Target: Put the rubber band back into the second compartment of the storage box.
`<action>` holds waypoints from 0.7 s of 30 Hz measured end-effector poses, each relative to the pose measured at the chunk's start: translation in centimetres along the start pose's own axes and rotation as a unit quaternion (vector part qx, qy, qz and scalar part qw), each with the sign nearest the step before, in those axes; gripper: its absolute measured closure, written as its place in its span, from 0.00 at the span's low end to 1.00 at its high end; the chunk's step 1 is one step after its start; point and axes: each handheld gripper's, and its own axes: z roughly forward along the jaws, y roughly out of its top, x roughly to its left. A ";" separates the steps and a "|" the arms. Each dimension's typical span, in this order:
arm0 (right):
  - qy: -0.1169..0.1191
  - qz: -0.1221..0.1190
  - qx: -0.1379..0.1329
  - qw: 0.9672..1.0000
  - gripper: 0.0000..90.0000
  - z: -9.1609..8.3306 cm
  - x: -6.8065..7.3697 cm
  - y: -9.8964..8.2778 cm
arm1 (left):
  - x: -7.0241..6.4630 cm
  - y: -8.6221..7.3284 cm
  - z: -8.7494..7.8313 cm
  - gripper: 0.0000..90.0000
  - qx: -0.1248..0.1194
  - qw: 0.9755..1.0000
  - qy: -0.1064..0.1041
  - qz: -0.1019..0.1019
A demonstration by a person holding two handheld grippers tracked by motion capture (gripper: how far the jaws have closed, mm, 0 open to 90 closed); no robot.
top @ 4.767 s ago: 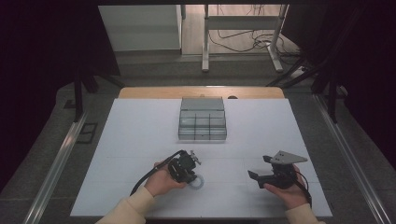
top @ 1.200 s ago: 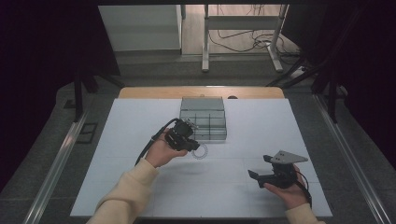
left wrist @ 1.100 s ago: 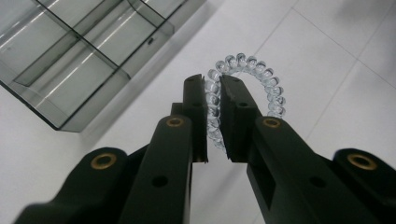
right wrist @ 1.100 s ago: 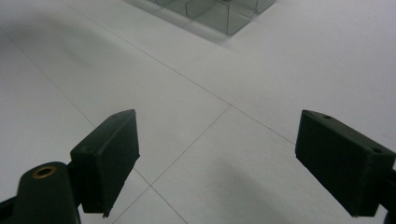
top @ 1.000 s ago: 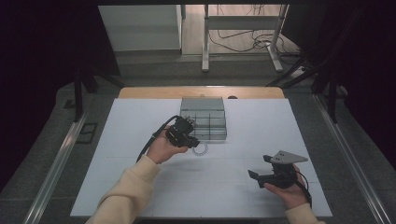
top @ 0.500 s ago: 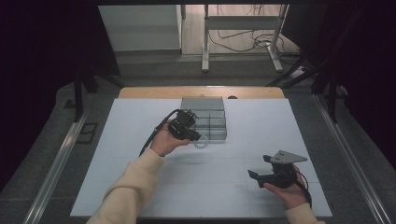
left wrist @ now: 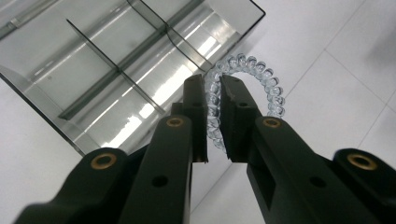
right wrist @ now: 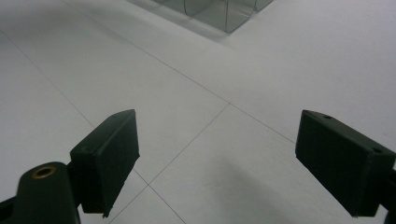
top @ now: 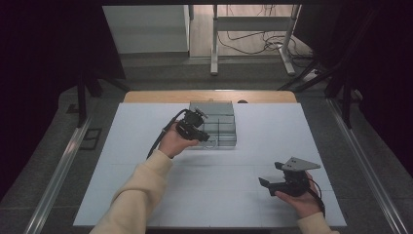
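A clear coiled hair tie (left wrist: 247, 86) hangs in the air, pinched at one side by my left gripper (left wrist: 213, 88), which is shut on it. In the high view the left gripper (top: 203, 137) holds the hair tie (top: 209, 142) just above the front edge of the clear divided organizer box (top: 221, 122). The left gripper view looks down on the box's compartments (left wrist: 116, 60), with the hair tie over its near corner. My right gripper (top: 267, 184) rests low at the table's front right, jaws wide open with nothing between them (right wrist: 215, 154).
The white table top (top: 234, 195) has faint seam lines. A wooden strip (top: 160, 96) runs along its far edge. A corner of the clear box (right wrist: 219, 11) lies ahead in the right gripper view. Metal rails flank the table.
My left gripper has carried the hair tie up off the table and away from me toward the box, reaching its front edge. The right gripper has stayed still.
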 end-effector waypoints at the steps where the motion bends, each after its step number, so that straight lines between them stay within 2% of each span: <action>1: 0.000 0.000 0.000 1.000 0.15 0.0 0.0 0.0 | 0.1 0.1 0.0 0.91 0.000 1.000 0.000 0.000; 10: -0.001 0.000 0.000 1.000 0.15 0.0 0.0 0.0 | 1.3 1.1 -0.1 0.91 -0.005 1.000 0.004 -0.018; 21: -0.001 0.002 -0.001 1.000 0.15 -0.1 0.0 0.0 | 2.0 2.1 0.9 0.91 -0.001 1.000 0.010 -0.028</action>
